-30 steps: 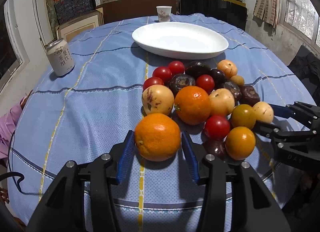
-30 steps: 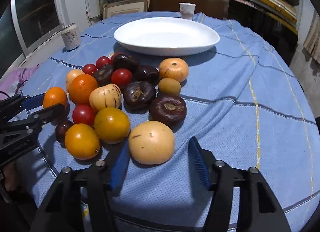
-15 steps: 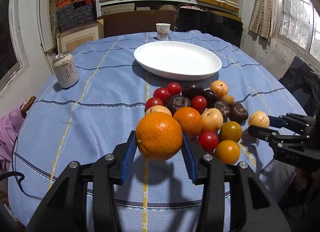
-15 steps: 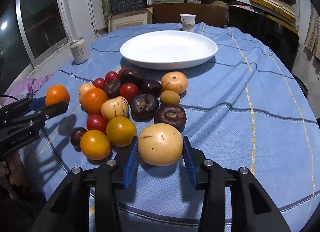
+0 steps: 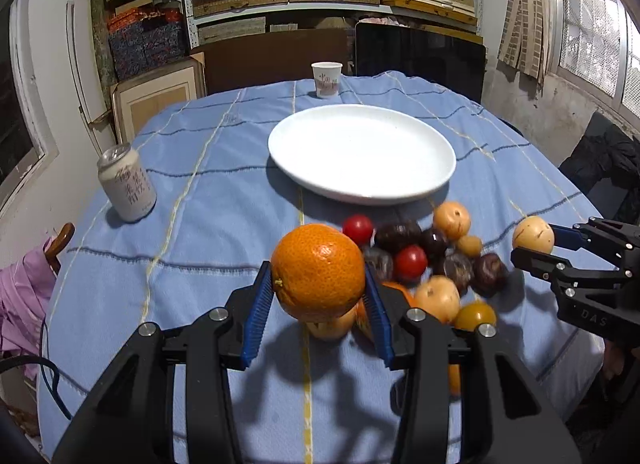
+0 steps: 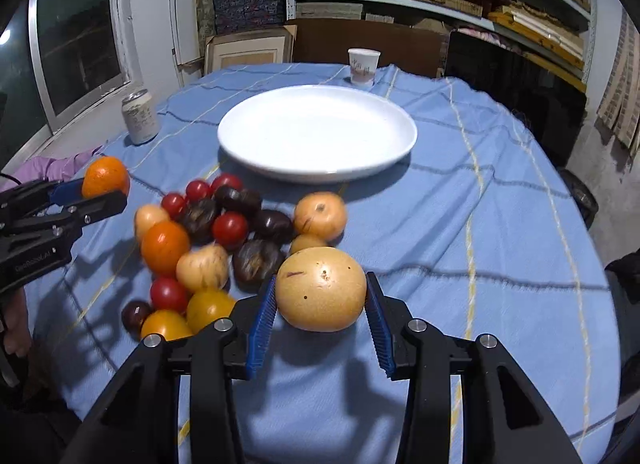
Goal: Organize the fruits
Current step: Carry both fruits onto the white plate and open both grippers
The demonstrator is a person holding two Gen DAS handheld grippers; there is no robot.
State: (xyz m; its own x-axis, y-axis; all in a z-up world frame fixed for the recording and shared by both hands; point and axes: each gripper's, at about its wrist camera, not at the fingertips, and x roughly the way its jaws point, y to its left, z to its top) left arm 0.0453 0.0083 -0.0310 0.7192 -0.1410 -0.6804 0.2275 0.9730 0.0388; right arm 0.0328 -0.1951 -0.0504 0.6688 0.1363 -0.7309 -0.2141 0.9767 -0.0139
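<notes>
Both fruits now off the cloth, lifted since the earlier frame: orange (image 5: 318, 272) clamped between the left gripper (image 5: 318, 296) pads, pale yellow fruit (image 6: 321, 288) clamped in the right gripper (image 6: 321, 304). White plate (image 5: 440, 177) beyond is bare. Fruit pile (image 6: 224, 240) remains on the tablecloth (image 6: 500, 223); sorting barely begun.

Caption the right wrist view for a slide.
Right gripper holds a tan fruit above the fruit pile, facing the bare white plate.
</notes>
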